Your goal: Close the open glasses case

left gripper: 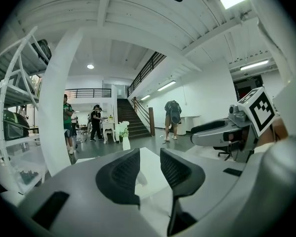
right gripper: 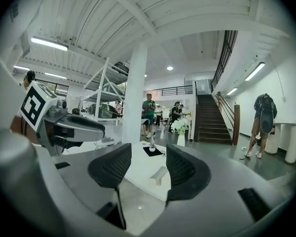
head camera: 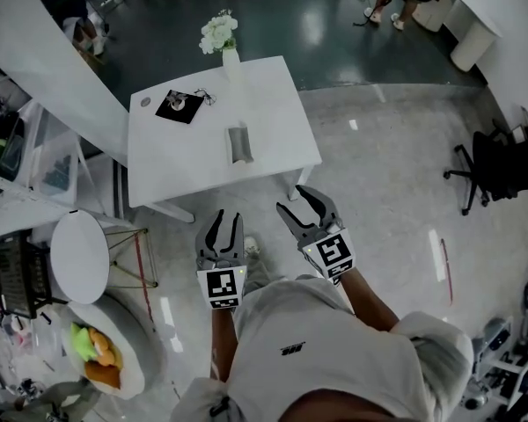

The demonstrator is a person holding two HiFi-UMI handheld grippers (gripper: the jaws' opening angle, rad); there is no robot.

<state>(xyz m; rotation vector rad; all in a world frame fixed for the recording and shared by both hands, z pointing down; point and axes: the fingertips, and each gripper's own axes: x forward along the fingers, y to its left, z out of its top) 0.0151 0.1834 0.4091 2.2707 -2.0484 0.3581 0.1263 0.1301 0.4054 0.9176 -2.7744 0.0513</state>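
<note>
T-shirt [head camera: 317,341]: pale grey, small dark logo | left claw [head camera: 226,220], right claw [head camera: 297,202]: grey, black-white square markings

Clear floor up to the table, and bare tabletop all round the case

The glasses case [head camera: 238,143] lies alone near the middle of the white table [head camera: 282,104], with bare top on every side. A black mat [head camera: 179,106] sits well apart toward the far left corner, and a vase of white flowers [head camera: 220,35] stands at the far edge behind. Between the table's near edge and the left gripper [head camera: 222,220] and right gripper [head camera: 304,200], both with jaws apart and empty, only floor shows. A round white side table [head camera: 79,255] and a slanting white column [head camera: 44,51] crowd the left, while an office chair [head camera: 497,167] stands far off to the right.
</note>
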